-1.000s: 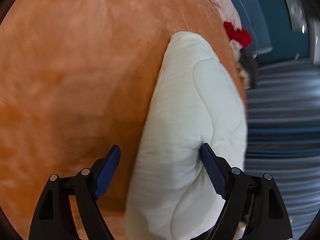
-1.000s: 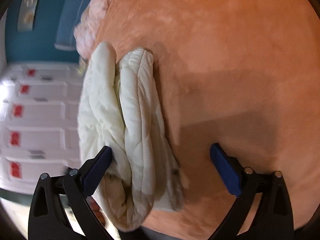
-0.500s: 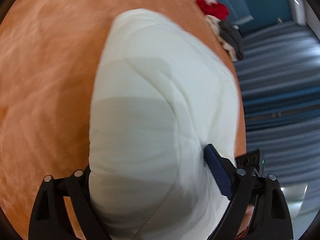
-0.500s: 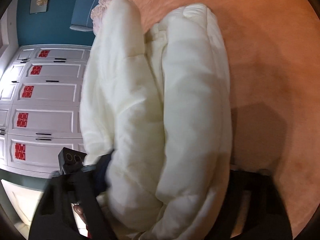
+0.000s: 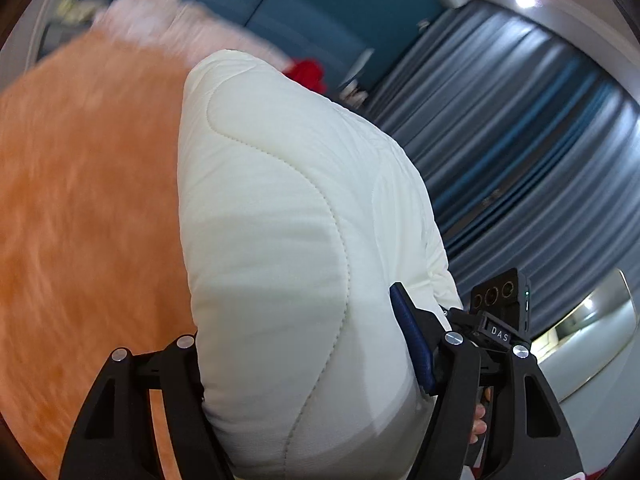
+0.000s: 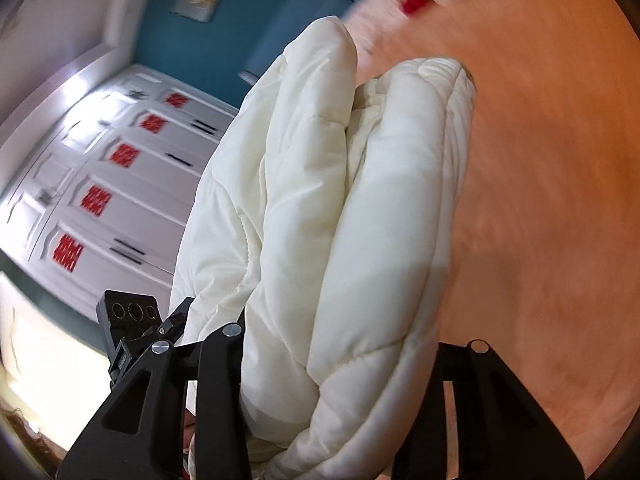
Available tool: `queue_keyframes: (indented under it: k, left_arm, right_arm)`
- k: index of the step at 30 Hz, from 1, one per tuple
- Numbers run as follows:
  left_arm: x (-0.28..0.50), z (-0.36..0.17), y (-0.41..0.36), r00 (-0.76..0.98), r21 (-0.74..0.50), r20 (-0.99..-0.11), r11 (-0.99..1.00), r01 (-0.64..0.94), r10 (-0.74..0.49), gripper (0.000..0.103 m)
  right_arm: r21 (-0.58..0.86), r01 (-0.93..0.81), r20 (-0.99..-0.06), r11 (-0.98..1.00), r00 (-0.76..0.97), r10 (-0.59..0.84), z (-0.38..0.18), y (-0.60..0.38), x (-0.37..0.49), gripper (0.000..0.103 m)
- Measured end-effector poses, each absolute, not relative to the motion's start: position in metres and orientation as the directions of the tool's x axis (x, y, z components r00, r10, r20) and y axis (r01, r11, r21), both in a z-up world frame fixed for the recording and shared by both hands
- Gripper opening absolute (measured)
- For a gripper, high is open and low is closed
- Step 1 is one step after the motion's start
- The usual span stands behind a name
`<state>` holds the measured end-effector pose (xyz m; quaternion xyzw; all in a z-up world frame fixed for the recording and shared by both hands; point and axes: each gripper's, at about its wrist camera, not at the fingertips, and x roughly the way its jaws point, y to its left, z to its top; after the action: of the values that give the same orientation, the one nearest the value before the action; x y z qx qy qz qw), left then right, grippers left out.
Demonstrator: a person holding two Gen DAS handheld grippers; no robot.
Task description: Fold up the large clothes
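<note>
A folded white quilted garment [image 5: 280,220] fills the middle of the left wrist view, lifted above the orange plush bedspread [image 5: 80,200]. My left gripper [image 5: 296,320] grips one end; its jaws are closing, the blue pad [image 5: 412,344] presses into the padding, and the other pad is hidden behind the fabric. In the right wrist view the garment's stacked folds [image 6: 340,200] bulge out between the black fingers [image 6: 224,360] of my right gripper [image 6: 340,336], whose jaws are also closing on it. Each gripper shows at the edge of the other's view.
The orange bedspread [image 6: 540,200] lies below. A pink fluffy pillow [image 5: 168,16] and a red item [image 5: 308,72] sit at its far end. Blue-grey curtains [image 5: 520,140] hang on one side, white wardrobe doors [image 6: 120,184] with red decorations stand on the other.
Both grippers closed on the white garment, which lay flat on the bedspread, and raised it. Both views rolled, and the curtains and wardrobe came into view.
</note>
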<state>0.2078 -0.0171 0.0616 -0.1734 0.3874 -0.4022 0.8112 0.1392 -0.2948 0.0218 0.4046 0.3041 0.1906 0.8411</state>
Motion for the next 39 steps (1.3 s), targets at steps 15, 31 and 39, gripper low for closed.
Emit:
queue_keyframes:
  k: [15, 31, 39]
  left_arm:
    - [0.294, 0.155, 0.015, 0.525, -0.474, -0.324, 0.616, 0.630, -0.787, 0.067]
    - [0.430, -0.118, 0.045, 0.380, -0.688, -0.522, 0.640, 0.343, -0.764, 0.067]
    - [0.420, -0.136, 0.075, 0.385, -0.704, -0.541, 0.653, 0.279, -0.748, 0.073]
  right_arm:
    - [0.678, -0.252, -0.280, 0.691, 0.780, 0.559, 0.129, -0.273, 0.257, 0.040]
    - [0.696, 0.059, -0.598, 0.715, 0.598, 0.533, -0.134, -0.255, 0.387, 0.049]
    - [0.813, 0.108, -0.496, 0.573, 0.644, 0.582, -0.169, -0.299, 0.339, 0.074]
